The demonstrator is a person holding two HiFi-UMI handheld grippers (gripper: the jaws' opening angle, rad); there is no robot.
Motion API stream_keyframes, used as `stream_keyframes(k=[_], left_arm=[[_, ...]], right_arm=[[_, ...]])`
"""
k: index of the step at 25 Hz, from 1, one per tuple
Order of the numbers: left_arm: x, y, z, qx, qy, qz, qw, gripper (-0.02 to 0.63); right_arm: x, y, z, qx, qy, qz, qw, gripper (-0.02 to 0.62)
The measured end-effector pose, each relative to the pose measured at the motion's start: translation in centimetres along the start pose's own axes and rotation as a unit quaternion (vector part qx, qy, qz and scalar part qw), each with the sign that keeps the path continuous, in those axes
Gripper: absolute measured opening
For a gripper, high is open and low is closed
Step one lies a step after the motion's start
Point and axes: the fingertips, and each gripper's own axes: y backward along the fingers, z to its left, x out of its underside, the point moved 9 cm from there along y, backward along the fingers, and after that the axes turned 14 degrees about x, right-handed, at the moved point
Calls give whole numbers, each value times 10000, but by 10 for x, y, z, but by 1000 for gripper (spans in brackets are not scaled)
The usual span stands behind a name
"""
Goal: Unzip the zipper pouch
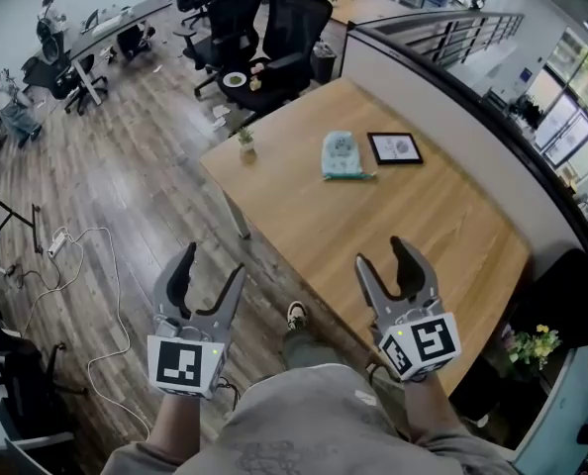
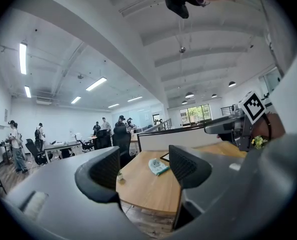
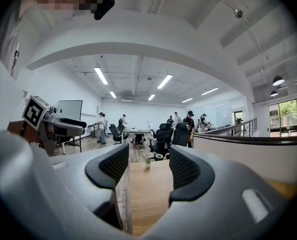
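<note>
A pale teal zipper pouch (image 1: 341,154) lies flat near the far side of the wooden table (image 1: 314,221); the left gripper view shows the pouch (image 2: 157,166) small and far off. My left gripper (image 1: 208,267) is held over the floor, left of the table's near corner, open and empty. Over the table's near edge hovers my right gripper (image 1: 385,255), likewise open with nothing between its jaws. Both are far short of the pouch. In the gripper views the left gripper (image 2: 144,171) and right gripper (image 3: 148,171) show a clear gap.
A dark framed tablet (image 1: 394,147) lies right of the pouch. A small potted plant (image 1: 245,139) stands at the table's far-left corner. Black office chairs (image 1: 274,38) crowd beyond the table. A partition wall (image 1: 472,137) borders the right side. Cables (image 1: 86,255) trail on the floor at left.
</note>
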Motion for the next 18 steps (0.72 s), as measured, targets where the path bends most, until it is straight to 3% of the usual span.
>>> stream_keyframes(k=[6, 10, 15, 18], left_arm=[[-11, -81, 43, 239, 0, 216, 9995, 295], [-23, -134, 69, 417, -240, 164, 9987, 295], [-26, -186, 86, 609, -272, 412, 9969, 293], [-24, -213, 95, 764, -426, 320, 9957, 293]], right_arm=[[1, -74, -29, 66, -83, 220, 9997, 241], [-3, -117, -49, 52, -70, 314, 9995, 240], [-1, -157, -73, 175, -87, 362, 9992, 239], [2, -170, -84, 271, -104, 453, 9986, 241]])
